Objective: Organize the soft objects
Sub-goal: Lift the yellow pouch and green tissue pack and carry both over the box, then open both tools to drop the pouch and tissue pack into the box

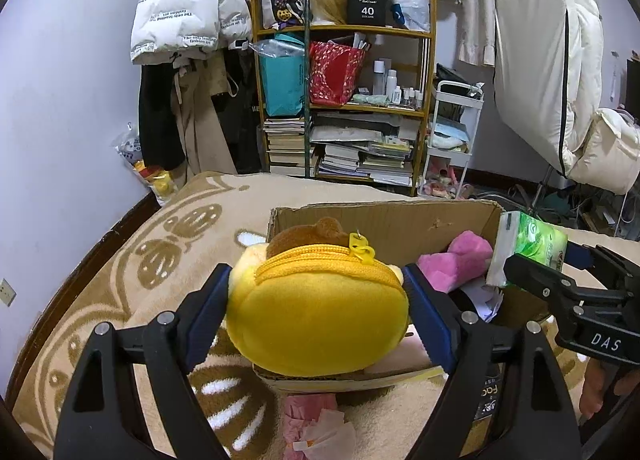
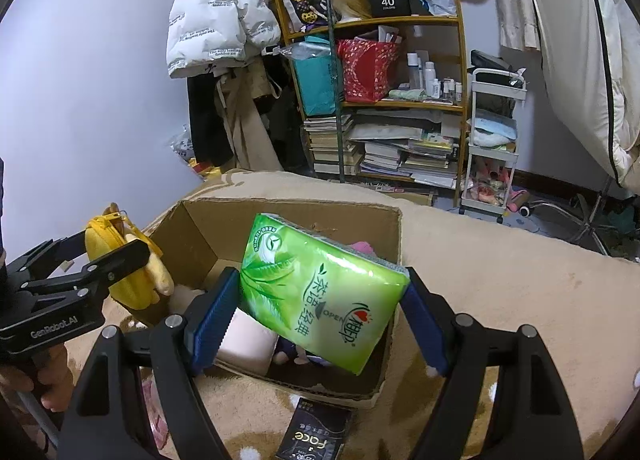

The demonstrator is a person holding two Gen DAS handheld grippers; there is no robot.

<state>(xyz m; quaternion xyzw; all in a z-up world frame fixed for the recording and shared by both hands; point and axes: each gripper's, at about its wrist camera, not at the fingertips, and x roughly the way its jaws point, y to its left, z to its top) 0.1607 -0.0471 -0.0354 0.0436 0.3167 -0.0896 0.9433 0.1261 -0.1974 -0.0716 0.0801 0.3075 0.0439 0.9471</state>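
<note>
Jaws of the left gripper (image 1: 316, 300) pinch a yellow plush pouch (image 1: 320, 316), the right gripper (image 2: 320, 324) pinches a green tissue pack (image 2: 320, 292), whose printed front only the right view shows, hiding much of the cardboard box (image 2: 192, 236).

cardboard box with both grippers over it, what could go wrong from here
1. The left gripper holds the yellow plush pouch over the near-left rim of the cardboard box; released here, it may catch the wall and roll onto the blanket.
2. The right gripper holds the green tissue pack tilted, gripped at its edges; the slick wrap could slip.
3. Both grippers are close over one box, so they might collide.
</note>
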